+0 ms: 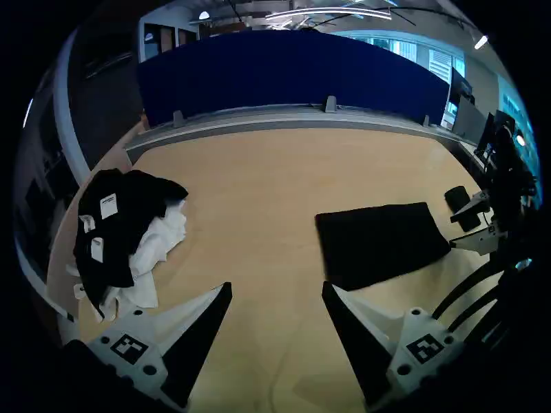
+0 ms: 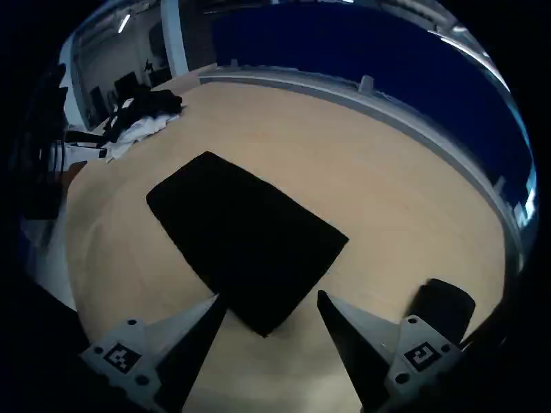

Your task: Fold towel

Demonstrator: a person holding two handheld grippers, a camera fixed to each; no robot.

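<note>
While holding left gripper (image 1: 276, 285) and right gripper (image 2: 270, 296) spread, empty, could snag one towel (image 2: 241, 230) layer alone, skewing it.

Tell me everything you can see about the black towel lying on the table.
The black towel is a plain, soft-looking dark cloth with no visible pattern. It lies flat as a rough rectangle on the light wooden table, set diagonally in the right gripper view. Whether it is layered I cannot tell. Its near corner points between the open jaws of the right gripper, which do not appear to hold it. Only the tabletop seems to touch it.
</note>
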